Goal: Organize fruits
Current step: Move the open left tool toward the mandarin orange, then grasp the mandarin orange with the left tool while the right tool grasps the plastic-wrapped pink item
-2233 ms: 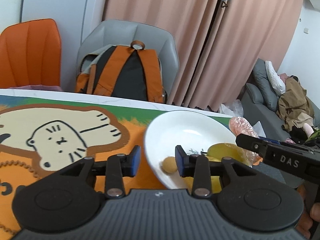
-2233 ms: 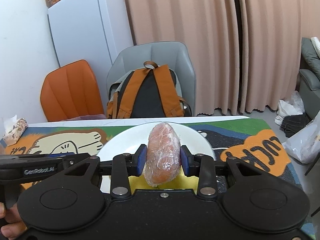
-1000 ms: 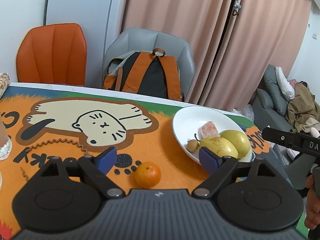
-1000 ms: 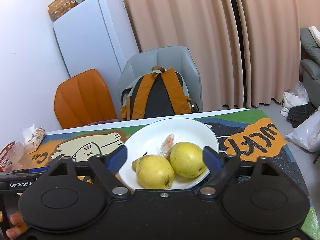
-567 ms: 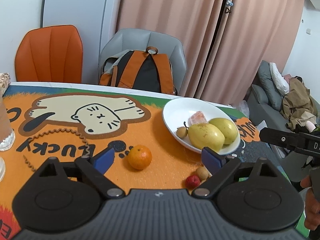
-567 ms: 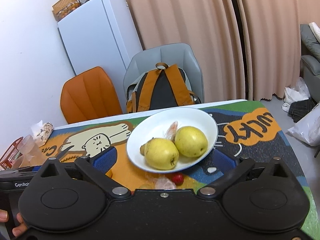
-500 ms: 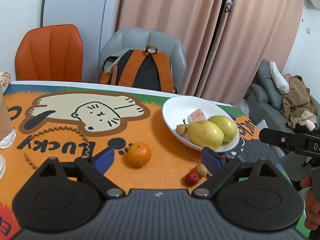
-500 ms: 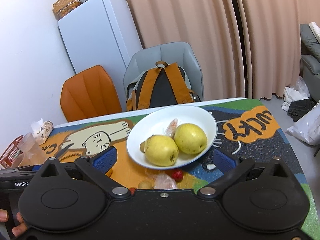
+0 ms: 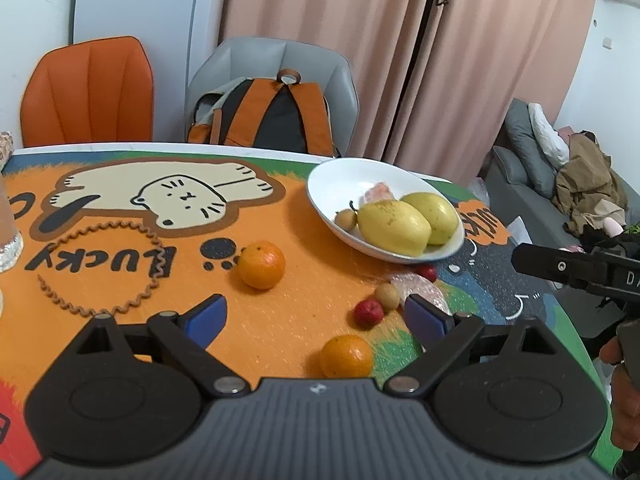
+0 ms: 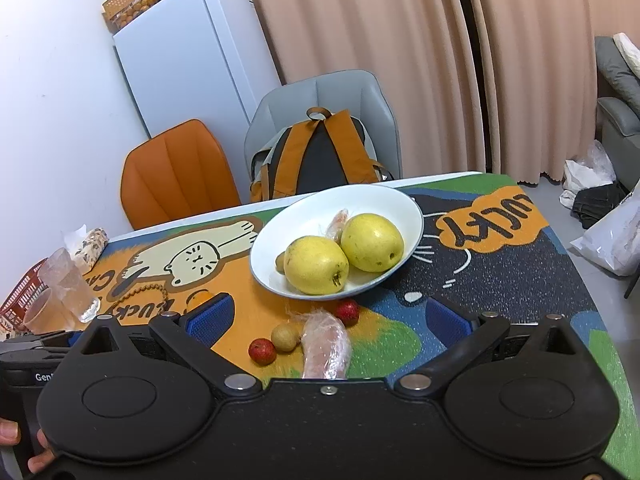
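Note:
A white bowl (image 9: 332,178) (image 10: 404,204) on the cartoon mat holds two yellow pears (image 9: 394,227) (image 10: 316,265), a small brown fruit (image 9: 345,218) and a plastic-wrapped orange piece (image 9: 378,192). On the mat near me lie two oranges (image 9: 262,265) (image 9: 346,356), two red lychees (image 10: 262,351) (image 10: 347,311), a brown longan (image 10: 285,337) and a wrapped piece (image 10: 325,347). My left gripper (image 9: 316,318) is open and empty above the near orange. My right gripper (image 10: 328,316) is open and empty above the wrapped piece.
Plastic cups (image 10: 66,284) and a red basket (image 10: 16,300) stand at the table's left. An orange chair (image 9: 90,92) and a grey chair with a backpack (image 9: 272,114) are behind the table. A fridge (image 10: 192,60) is at the back, a sofa (image 9: 532,184) to the right.
The right gripper let the wrapped piece go into the bowl and opened. Both grippers pulled back toward the near edge, so more loose fruit on the mat has come into view.

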